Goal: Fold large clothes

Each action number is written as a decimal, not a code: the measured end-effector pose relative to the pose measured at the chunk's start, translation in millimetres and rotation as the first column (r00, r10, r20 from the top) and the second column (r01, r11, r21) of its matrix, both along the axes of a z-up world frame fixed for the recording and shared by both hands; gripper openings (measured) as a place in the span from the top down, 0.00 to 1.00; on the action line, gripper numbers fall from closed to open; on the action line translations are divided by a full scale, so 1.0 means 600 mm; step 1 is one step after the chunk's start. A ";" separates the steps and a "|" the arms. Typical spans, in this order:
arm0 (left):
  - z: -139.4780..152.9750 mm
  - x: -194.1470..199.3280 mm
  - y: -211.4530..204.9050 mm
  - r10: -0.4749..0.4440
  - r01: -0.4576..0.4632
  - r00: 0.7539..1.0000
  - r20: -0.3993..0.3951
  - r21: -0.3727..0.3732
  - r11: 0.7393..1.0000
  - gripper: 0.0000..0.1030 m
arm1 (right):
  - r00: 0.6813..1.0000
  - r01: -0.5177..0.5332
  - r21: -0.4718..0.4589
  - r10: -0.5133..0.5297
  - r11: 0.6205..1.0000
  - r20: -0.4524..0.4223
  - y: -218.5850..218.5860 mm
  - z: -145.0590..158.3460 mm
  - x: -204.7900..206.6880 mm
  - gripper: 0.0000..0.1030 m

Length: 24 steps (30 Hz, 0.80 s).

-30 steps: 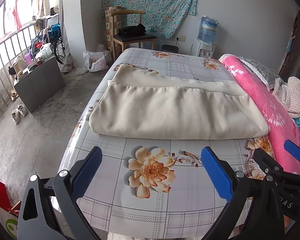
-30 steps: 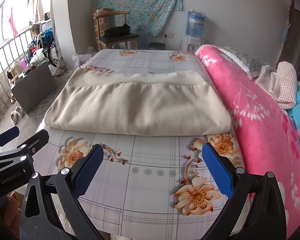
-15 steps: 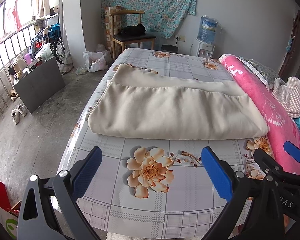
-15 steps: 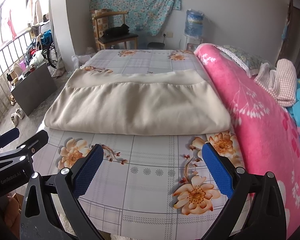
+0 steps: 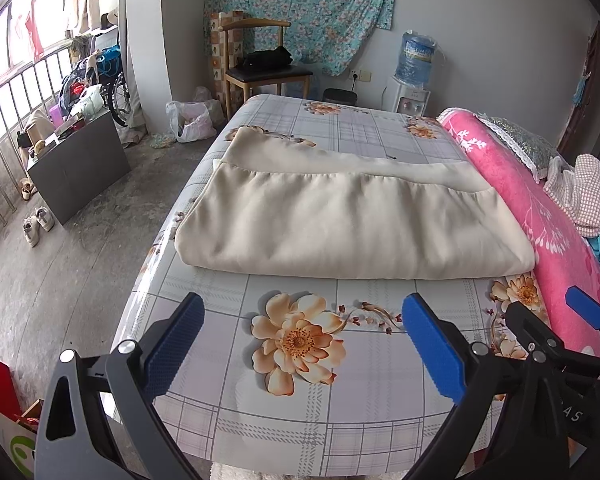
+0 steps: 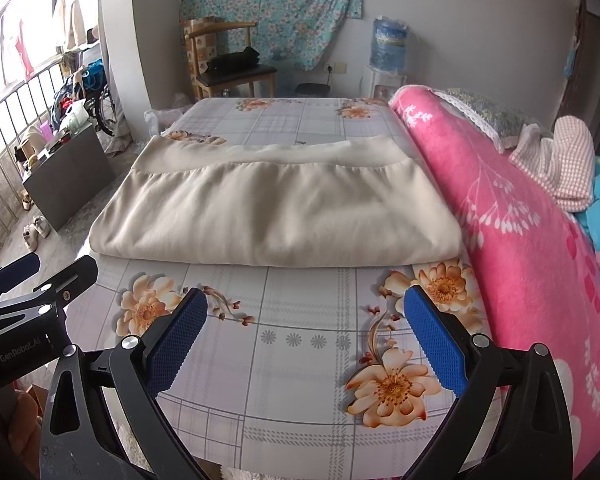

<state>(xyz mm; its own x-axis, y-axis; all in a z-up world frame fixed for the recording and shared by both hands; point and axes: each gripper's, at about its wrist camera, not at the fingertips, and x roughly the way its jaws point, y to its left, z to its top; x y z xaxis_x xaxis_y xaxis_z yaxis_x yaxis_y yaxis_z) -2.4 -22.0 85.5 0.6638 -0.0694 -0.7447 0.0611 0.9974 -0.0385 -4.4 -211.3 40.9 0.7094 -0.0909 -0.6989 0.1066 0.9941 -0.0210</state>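
lying folded across the middle of the bed (image 5: 340, 420), spanning nearly from its left edge to the pink blanket (image 5: 540, 216) along the right edge: a large beige garment (image 5: 340, 220), folded edge toward the near end, a narrower band of the same cloth showing at the far side. hovering over the near edge of the bed, well short of the garment: left gripper (image 5: 300, 344), blue-padded fingers (image 5: 172, 344) spread wide and holding nothing. hovering just beside it, nearer the pink blanket: right gripper (image 6: 304, 340), fingers (image 6: 436, 340) likewise spread wide and empty. standing beyond the far end of the bed: a wooden chair (image 5: 260, 72) and a water dispenser (image 5: 414, 76).
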 end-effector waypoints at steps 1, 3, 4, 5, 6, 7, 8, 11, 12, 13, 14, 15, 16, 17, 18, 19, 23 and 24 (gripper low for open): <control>0.000 0.000 0.001 0.000 0.000 1.000 0.000 0.001 1.000 0.05 | 1.000 0.000 0.001 0.000 1.000 0.000 0.000 0.000 -0.001 0.08; 0.000 0.000 0.001 0.000 0.000 1.000 -0.001 -0.001 1.000 0.05 | 1.000 0.001 0.000 -0.001 1.000 -0.001 0.000 0.000 0.000 0.08; 0.000 0.000 0.001 0.000 0.000 1.000 -0.001 0.000 1.000 0.05 | 1.000 0.000 0.000 0.000 1.000 -0.001 -0.001 0.000 0.000 0.08; 0.000 0.000 0.000 0.001 -0.001 1.000 -0.002 0.000 1.000 0.05 | 1.000 -0.001 0.001 0.001 1.000 -0.001 -0.001 0.000 0.000 0.08; 0.001 0.000 0.002 0.001 -0.001 1.000 -0.001 0.000 1.000 0.05 | 1.000 0.000 0.001 0.000 1.000 -0.001 -0.001 0.000 -0.001 0.08; 0.000 0.000 0.001 0.002 -0.002 1.000 -0.002 -0.001 1.000 0.05 | 1.000 0.000 0.002 0.000 1.000 -0.001 -0.001 0.001 -0.001 0.08; 0.000 0.000 0.001 0.002 -0.002 1.000 -0.002 -0.001 1.000 0.05 | 1.000 0.000 0.002 0.000 1.000 -0.001 -0.002 0.001 -0.002 0.08; 0.000 0.000 -0.001 0.003 -0.003 1.000 -0.003 -0.002 1.000 0.05 | 1.000 -0.001 0.003 0.001 1.000 -0.001 -0.001 0.001 -0.003 0.08; -0.001 -0.001 -0.002 0.005 -0.005 1.000 -0.003 -0.002 1.000 0.05 | 1.000 0.000 0.003 0.000 1.000 -0.002 -0.002 0.001 -0.002 0.08; 0.000 -0.001 -0.001 0.004 -0.004 1.000 -0.003 -0.002 1.000 0.05 | 1.000 0.000 0.004 0.001 1.000 -0.002 -0.002 0.001 -0.003 0.08; 0.000 -0.001 -0.001 0.003 -0.003 1.000 -0.003 -0.003 1.000 0.05 | 1.000 0.000 0.005 0.000 1.000 -0.002 -0.002 0.001 -0.004 0.08; 0.000 -0.001 -0.001 0.004 -0.004 1.000 -0.003 -0.003 1.000 0.05 | 1.000 -0.001 0.005 0.001 1.000 -0.002 -0.001 0.000 -0.004 0.08; -0.001 -0.001 -0.002 0.004 -0.004 1.000 -0.003 -0.002 1.000 0.05 | 1.000 -0.002 0.005 0.002 1.000 -0.002 0.000 0.000 -0.004 0.08; 0.000 -0.001 0.000 0.003 -0.003 1.000 -0.003 -0.002 1.000 0.05 | 1.000 -0.001 0.005 0.001 1.000 -0.002 -0.001 0.000 -0.004 0.08; 0.000 -0.001 -0.001 0.004 -0.004 1.000 -0.003 -0.003 1.000 0.05 | 1.000 0.000 0.006 0.000 1.000 -0.003 -0.001 0.000 -0.004 0.08; 0.000 -0.001 -0.001 0.004 -0.004 1.000 -0.002 -0.003 1.000 0.05 | 1.000 0.000 0.007 0.000 1.000 -0.004 -0.001 0.000 -0.004 0.08; 0.001 -0.003 -0.002 0.008 -0.008 1.000 -0.001 -0.003 1.000 0.05 | 1.000 -0.004 0.005 0.004 1.000 -0.004 0.004 0.001 -0.005 0.08; 0.001 -0.003 -0.002 0.009 -0.009 1.000 -0.001 -0.003 1.000 0.05 | 1.000 -0.004 0.007 0.004 1.000 -0.004 0.003 0.001 -0.005 0.08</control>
